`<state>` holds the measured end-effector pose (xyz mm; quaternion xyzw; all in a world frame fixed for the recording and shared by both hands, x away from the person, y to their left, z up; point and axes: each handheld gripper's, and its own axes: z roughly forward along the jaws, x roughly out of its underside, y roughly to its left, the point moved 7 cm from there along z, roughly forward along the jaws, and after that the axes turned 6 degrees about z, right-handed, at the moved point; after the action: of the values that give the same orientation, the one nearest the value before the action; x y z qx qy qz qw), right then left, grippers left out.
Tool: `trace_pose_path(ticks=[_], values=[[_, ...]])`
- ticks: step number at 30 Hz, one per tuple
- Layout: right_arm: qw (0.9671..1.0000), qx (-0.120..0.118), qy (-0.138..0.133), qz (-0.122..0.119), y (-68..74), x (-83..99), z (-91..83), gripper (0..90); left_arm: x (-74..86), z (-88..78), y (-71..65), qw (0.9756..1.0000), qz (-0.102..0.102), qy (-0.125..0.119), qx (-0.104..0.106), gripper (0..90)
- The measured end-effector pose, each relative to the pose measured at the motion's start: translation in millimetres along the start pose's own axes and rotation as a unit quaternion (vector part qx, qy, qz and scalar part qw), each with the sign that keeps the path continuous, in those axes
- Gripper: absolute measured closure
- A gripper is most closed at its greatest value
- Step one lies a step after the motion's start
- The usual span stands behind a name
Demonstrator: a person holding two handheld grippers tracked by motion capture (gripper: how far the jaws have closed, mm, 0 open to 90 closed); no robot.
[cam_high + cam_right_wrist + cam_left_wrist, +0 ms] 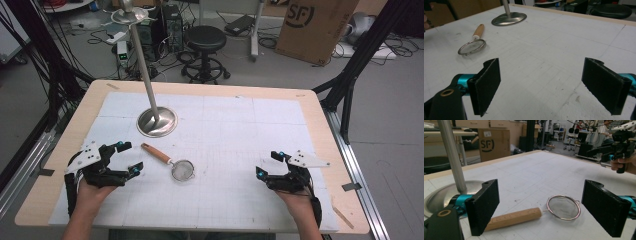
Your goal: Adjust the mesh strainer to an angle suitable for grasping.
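Note:
A small mesh strainer [183,170] with a wooden handle [156,153] lies flat on the white mat near the table's middle. My left gripper [128,156] hovers just left of the handle, jaws open and empty. In the left gripper view the strainer [563,207] and its handle [514,218] lie between and beyond the jaws of the left gripper [544,207], untouched. My right gripper [270,164] is open and empty at the front right, well away from the strainer. Its own view shows the right gripper [549,86] over bare mat, with the strainer [472,47] far off at upper left.
A metal stand with a round base [157,121] and a tall leaning pole [143,65] sits on the mat behind the strainer. The wooden table edge [320,115] frames the white mat. A stool [205,45] and a cardboard box [315,27] stand on the floor beyond.

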<state>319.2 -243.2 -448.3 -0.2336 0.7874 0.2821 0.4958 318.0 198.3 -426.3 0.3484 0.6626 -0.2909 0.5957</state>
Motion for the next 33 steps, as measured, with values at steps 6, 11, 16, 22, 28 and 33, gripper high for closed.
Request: trace_pose_path(ticks=[6, 11, 16, 22, 28, 33], values=[[1.0000, -0.005, 0.002, 0.003, 0.7, 1.2, 0.8, 14.5, 3.1, 2.9, -1.5, 1.0000, -0.003, 0.008, -0.002, 15.3], [1.0000, -0.005, 0.006, 0.000, 2.3, 2.1, 0.8, 14.5, 4.6, 3.4, -1.6, 0.9999, 0.003, 0.015, -0.001, 15.3], [1.0000, -0.005, 0.004, 0.001, 2.8, 1.7, 1.2, 14.5, 8.2, 4.2, -1.7, 0.9995, 0.006, 0.031, 0.002, 15.3], [0.9999, 0.002, 0.011, -0.002, 3.1, 4.0, 0.6, 14.5, 10.2, 8.4, -7.1, 0.9992, 0.004, 0.036, 0.016, 15.3], [0.9997, 0.000, 0.022, -0.005, 3.8, 6.9, 3.3, 14.5, 11.8, 13.6, -8.7, 0.9986, 0.005, 0.049, 0.019, 15.2], [0.9998, 0.002, 0.022, -0.002, 3.0, 8.0, 3.7, 14.5, 7.1, 16.6, -7.7, 0.9981, 0.017, 0.054, 0.023, 15.2]])
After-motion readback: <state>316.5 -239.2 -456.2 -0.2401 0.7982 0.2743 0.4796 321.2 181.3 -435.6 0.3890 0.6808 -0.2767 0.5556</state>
